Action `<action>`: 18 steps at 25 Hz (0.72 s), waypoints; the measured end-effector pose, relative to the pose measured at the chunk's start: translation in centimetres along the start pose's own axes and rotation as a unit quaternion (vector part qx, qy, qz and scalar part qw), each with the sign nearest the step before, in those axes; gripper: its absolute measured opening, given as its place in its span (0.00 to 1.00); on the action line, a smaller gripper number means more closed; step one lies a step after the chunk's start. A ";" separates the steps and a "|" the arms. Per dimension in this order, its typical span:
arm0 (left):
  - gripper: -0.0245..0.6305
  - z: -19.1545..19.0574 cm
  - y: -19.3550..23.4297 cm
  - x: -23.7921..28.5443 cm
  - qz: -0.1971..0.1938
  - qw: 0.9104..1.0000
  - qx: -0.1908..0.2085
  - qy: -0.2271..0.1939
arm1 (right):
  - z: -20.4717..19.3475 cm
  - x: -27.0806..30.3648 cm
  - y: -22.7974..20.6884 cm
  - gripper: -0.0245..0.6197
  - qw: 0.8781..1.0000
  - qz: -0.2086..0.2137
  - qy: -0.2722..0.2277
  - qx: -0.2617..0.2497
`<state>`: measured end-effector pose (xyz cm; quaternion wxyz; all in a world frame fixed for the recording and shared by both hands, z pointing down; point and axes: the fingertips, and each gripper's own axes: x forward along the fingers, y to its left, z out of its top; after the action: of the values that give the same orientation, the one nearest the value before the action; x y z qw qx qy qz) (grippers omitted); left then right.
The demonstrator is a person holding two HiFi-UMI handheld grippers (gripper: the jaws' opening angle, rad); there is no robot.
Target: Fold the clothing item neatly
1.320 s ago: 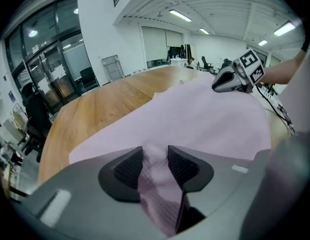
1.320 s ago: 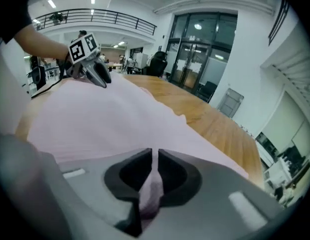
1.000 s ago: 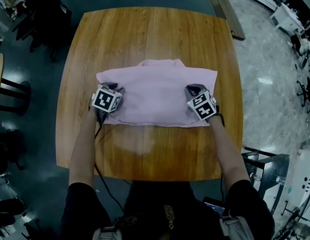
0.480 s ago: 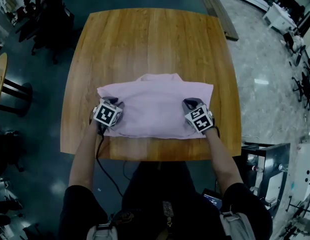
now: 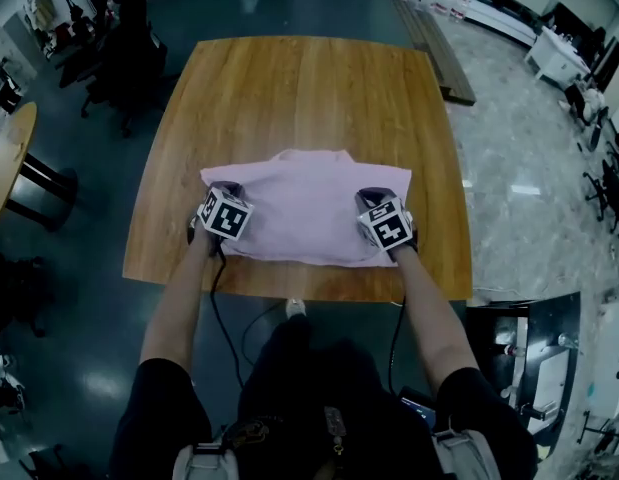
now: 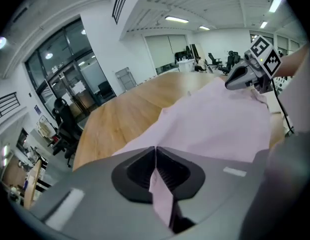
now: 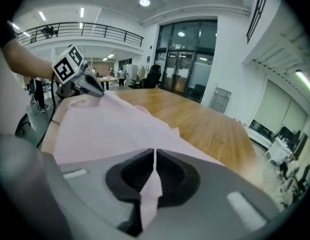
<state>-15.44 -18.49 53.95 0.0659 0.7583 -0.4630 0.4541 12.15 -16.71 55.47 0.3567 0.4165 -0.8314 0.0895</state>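
**Both edges pinched, shirt held taut for the next fold**

The pink shirt (image 5: 307,208) lies on the near part of the wooden surface (image 5: 309,88). Its collar (image 5: 319,154) points away from the person and its near hem runs close to the surface's near edge. It looks partly folded into a wide, short rectangle, though the layers underneath cannot be made out.

The left hand-held gripper (image 5: 227,190) sits at the shirt's left edge. Its jaws have just been closing, and its own view shows them together on a fold of pink cloth running down between the pads. The right hand-held gripper (image 5: 370,198) sits at the right edge, opposite the left one. Its jaws are likewise clamped on a strip of the fabric.

Holding the two side edges at matching points keeps the cloth stretched between the hands. That way it should stay flat and square instead of bunching, and both corners can travel together. From each gripper view the fabric rises in a smooth sheet toward the other gripper, which suggests the pinched edge is lifted a little off the wood.

The likely step in hand is carrying this near portion over toward the collar. The risk is uneven travel: if one hand leads, the fold line will skew and the edges will not meet.
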 end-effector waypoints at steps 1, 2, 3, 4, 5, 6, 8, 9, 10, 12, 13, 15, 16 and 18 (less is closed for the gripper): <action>0.06 0.9 -0.1 -1.5 0.010 1.000 -0.005 -0.015 | 0.8 -1.4 0.3 0.06 1.000 0.002 -0.021 0.004; 0.06 1.7 -0.5 -3.1 0.019 0.999 -0.011 -0.029 | 1.5 -2.8 0.8 0.06 0.999 0.004 -0.042 0.006; 0.06 2.4 -1.1 -4.7 0.025 0.999 -0.019 -0.043 | 2.1 -4.3 1.2 0.06 0.998 0.006 -0.063 0.007; 0.06 3.0 -1.8 -6.2 0.034 0.998 -0.027 -0.055 | 2.6 -5.8 1.5 0.06 0.997 0.006 -0.083 0.007; 0.06 3.5 -2.4 -7.6 0.048 0.996 -0.031 -0.064 | 3.2 -7.3 1.9 0.06 0.995 0.005 -0.102 0.007; 0.06 3.8 -2.7 -8.7 0.069 0.995 -0.028 -0.067 | 3.7 -8.8 2.3 0.06 0.993 0.004 -0.120 0.007; 0.07 3.6 -2.6 -9.9 0.114 0.992 -0.010 -0.055 | 5.0 -11.6 3.7 0.06 0.989 0.009 -0.151 0.002; 0.17 3.2 -2.5 -9.9 0.126 0.991 0.003 -0.044 | 5.4 -12.8 4.6 0.06 0.987 0.013 -0.160 -0.004; 0.38 2.8 -2.6 -9.8 0.127 0.991 0.013 -0.031 | 5.6 -13.9 5.4 0.06 0.986 0.017 -0.166 -0.010; 0.54 2.1 -2.9 -9.8 0.115 0.993 0.014 -0.018 | 5.2 -15.4 6.8 0.06 0.985 0.022 -0.168 -0.017; 0.54 1.9 -2.9 -10.4 0.114 0.993 0.005 -0.020 | 4.8 -16.0 7.4 0.06 0.985 0.024 -0.167 -0.019; 0.54 2.0 -2.8 -12.1 0.119 0.992 -0.018 -0.041 | 3.7 -16.6 8.1 0.06 0.986 0.028 -0.162 -0.022; 0.54 2.1 -3.2 -13.0 0.118 0.991 -0.029 -0.054 | 3.0 -16.7 8.2 0.06 0.987 0.030 -0.158 -0.022; 0.46 1.7 -4.2 -14.4 0.114 0.989 -0.052 -0.074 | 2.0 -16.8 8.2 0.06 0.988 0.033 -0.151 -0.013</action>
<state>-13.41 -7.79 43.53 0.0185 0.7278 -0.5726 0.3770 11.63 -1.79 44.04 0.2293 0.3932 -0.8900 0.0263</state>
